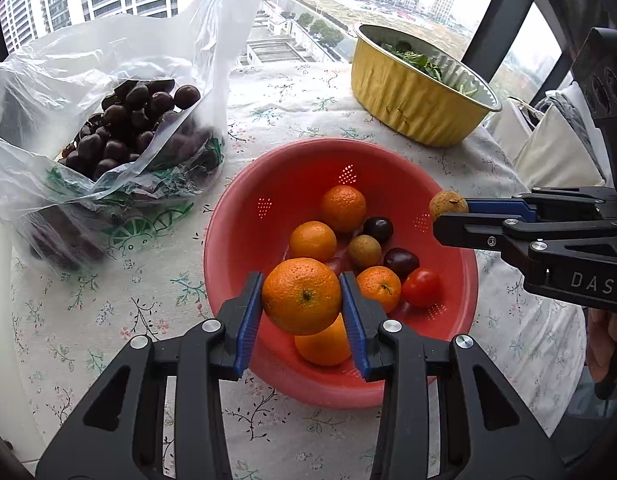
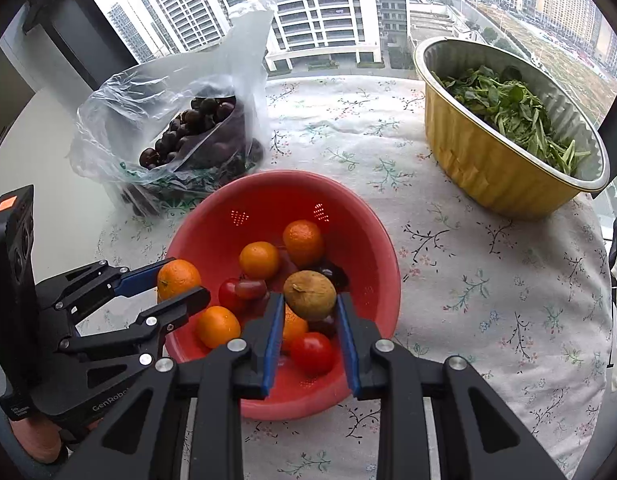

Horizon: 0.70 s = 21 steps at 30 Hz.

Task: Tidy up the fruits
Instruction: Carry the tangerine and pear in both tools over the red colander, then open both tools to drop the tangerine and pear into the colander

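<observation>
Over the red colander [image 1: 236,240], both grippers hang with something caught between their blue pads. The left gripper [image 1: 301,296] is closed on a mandarin [image 1: 302,295], squeezed from either side and lifted clear of the fruit below; the right gripper [image 2: 310,300] is clamped on a small brown longan [image 2: 309,295], its jaws nearly together round it. From the left-hand camera that longan [image 1: 448,205] shows out past the colander's far rim, held at the very tips. Inside the colander lie more mandarins — one [image 1: 342,208] high against the back wall, another [image 1: 312,241] beside it — with a second longan [image 1: 364,251], two dark cherries and a red cherry tomato [image 1: 421,287] towards the right. The colander stands on a flowered tablecloth [image 2: 488,300]. Behind it to the left sits a clear plastic bag [image 1: 68,80] full of dark cherries, and to the right a gold foil tub [image 2: 488,168] of green leaves. Tower blocks show through the window beyond.
</observation>
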{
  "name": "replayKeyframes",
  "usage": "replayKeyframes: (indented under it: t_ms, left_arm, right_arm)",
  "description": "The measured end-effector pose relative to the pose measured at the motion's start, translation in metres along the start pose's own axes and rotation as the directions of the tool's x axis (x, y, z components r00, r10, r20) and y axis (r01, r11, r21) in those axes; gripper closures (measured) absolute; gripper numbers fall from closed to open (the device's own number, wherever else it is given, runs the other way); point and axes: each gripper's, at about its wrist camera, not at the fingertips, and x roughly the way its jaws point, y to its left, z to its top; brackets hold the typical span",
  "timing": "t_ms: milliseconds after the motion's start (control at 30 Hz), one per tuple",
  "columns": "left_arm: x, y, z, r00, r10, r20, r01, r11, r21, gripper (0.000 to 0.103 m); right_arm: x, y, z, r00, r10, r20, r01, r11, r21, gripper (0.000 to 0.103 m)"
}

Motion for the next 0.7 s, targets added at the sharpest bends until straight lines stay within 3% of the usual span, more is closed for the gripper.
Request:
replayKeyframes:
  t_ms: [700]
  left_arm:
    - [0.042, -0.002, 0.006, 0.998, 0.002, -0.058, -0.001, 1.000, 0.016, 0.066]
  right_arm:
    - [0.049, 0.007, 0.003, 0.995, -0.022, -0.094, 0.018, 0.999, -0.035, 0.074]
